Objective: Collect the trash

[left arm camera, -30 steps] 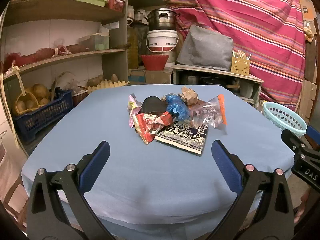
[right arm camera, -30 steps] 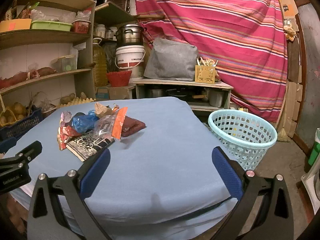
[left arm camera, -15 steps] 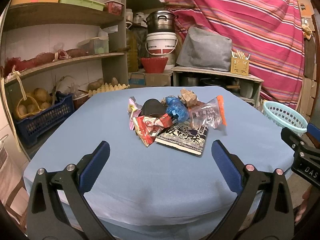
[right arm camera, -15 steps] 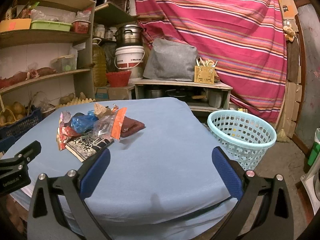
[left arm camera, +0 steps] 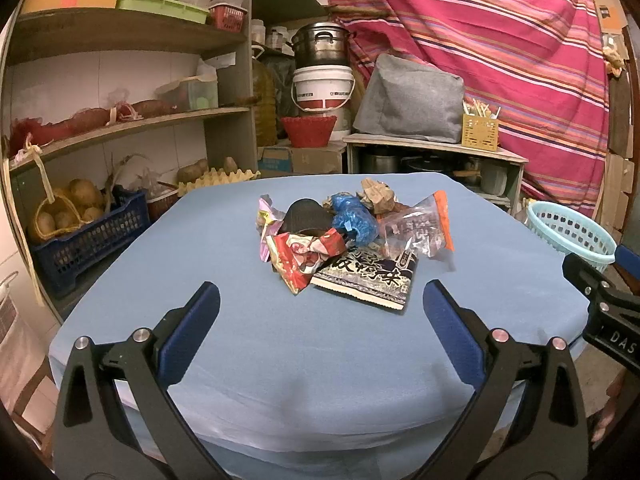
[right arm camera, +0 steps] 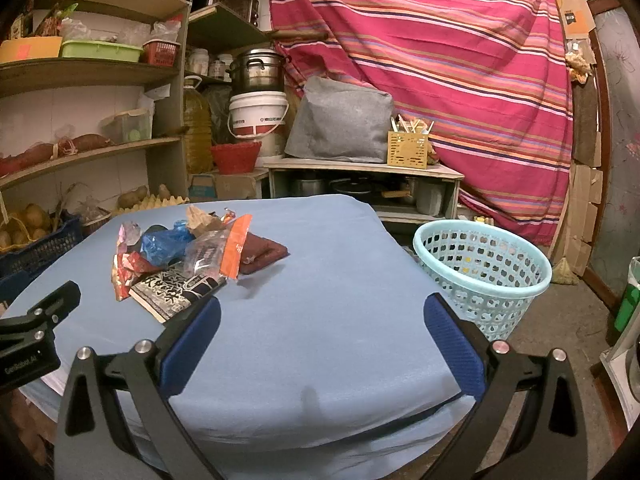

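A heap of trash lies mid-table on the blue cloth (left arm camera: 312,360): a red snack wrapper (left arm camera: 302,258), a black-and-white patterned packet (left arm camera: 370,274), a crumpled blue bag (left arm camera: 354,220), a clear bag with an orange strip (left arm camera: 420,226), brown crumpled paper (left arm camera: 378,196). The right wrist view shows the same heap, with the patterned packet (right arm camera: 174,290) nearest and a dark red pouch (right arm camera: 262,250) behind. A light blue plastic basket (right arm camera: 482,276) stands on the floor right of the table. My left gripper (left arm camera: 320,308) is open, short of the heap. My right gripper (right arm camera: 320,320) is open over bare cloth.
Wooden shelves (left arm camera: 120,128) with crates, potatoes and boxes run along the left. Behind the table are a white bucket (left arm camera: 323,88) with a metal pot on it, a low cabinet (left arm camera: 432,160) and a striped red curtain (right arm camera: 440,60). The right gripper's body (left arm camera: 608,320) shows at the left view's right edge.
The left wrist view has crept slightly toward the heap. The right wrist view is nearly unchanged. Both grippers stayed open.
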